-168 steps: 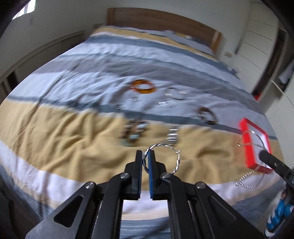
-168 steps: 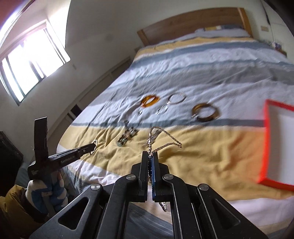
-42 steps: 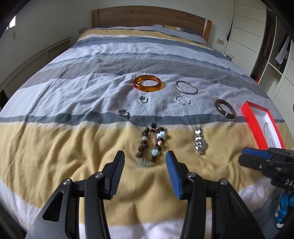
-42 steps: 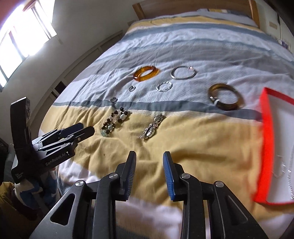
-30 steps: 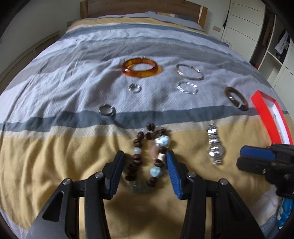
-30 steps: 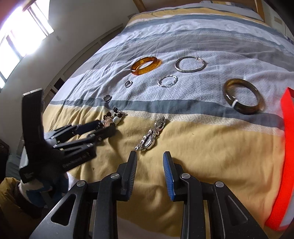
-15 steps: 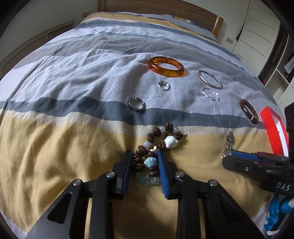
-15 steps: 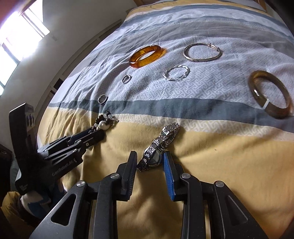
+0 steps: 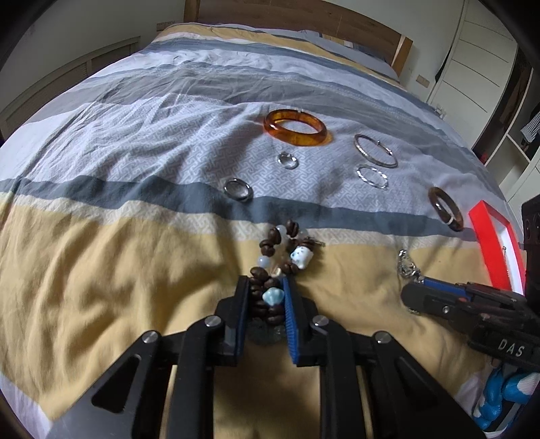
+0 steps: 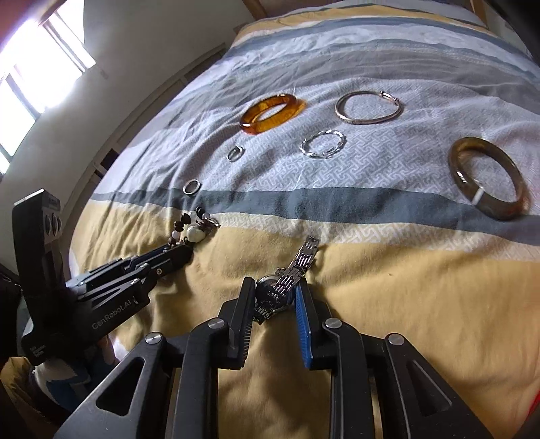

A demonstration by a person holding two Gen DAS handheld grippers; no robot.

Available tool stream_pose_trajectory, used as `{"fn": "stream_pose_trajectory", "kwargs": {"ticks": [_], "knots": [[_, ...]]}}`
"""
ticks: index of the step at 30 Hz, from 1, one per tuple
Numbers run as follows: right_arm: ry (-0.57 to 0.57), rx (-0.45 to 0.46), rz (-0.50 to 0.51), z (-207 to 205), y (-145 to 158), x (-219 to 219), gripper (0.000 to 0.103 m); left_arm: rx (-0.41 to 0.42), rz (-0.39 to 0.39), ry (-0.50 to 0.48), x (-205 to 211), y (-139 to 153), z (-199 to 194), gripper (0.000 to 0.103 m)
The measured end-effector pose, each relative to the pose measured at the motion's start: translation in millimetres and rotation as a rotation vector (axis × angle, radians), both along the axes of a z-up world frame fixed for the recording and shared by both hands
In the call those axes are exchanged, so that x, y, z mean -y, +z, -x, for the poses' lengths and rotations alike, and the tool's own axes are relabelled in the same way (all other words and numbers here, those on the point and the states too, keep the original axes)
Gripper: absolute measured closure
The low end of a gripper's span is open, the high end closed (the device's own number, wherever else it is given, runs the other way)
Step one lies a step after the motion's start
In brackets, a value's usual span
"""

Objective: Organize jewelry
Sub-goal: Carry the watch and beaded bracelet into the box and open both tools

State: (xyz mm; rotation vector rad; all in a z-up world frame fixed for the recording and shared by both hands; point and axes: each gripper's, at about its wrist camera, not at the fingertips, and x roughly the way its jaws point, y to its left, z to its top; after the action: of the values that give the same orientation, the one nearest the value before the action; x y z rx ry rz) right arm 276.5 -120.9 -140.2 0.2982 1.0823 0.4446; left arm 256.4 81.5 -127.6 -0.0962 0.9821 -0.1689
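Jewelry lies on a striped bedspread (image 9: 101,253). My left gripper (image 9: 265,290) has its fingers pressed on the near end of a brown and blue bead bracelet (image 9: 283,250), which lies on the yellow stripe; it also shows in the right wrist view (image 10: 194,229). My right gripper (image 10: 275,287) straddles a silver watch (image 10: 287,277) with the jaws partly open, a gap on the right side. The watch also shows in the left wrist view (image 9: 406,266). A red-rimmed tray (image 9: 489,243) sits at the right.
Farther on lie an amber bangle (image 9: 297,127), a thin silver bangle (image 9: 375,150), a twisted silver bracelet (image 9: 372,176), a dark brown bangle (image 9: 445,207) and two small rings (image 9: 238,189) (image 9: 287,159). A wooden headboard (image 9: 303,17) stands at the far end.
Both grippers have dropped the necklaces and come down to the bed. The left has closed on the bead bracelet; the right has moved around the watch.
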Motion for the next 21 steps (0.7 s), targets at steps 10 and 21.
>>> {"fn": "stream_pose_trajectory", "kwargs": {"ticks": [10,21], "knots": [[-0.029,0.048,-0.056,29.1,30.2,21.7,0.079,0.02,0.0,0.013,9.9,24.9,29.1,0.085],[-0.119,0.138,-0.096,75.0,77.3,84.5,0.079,0.09,0.009,-0.087,66.5,74.2,60.4,0.086]]}}
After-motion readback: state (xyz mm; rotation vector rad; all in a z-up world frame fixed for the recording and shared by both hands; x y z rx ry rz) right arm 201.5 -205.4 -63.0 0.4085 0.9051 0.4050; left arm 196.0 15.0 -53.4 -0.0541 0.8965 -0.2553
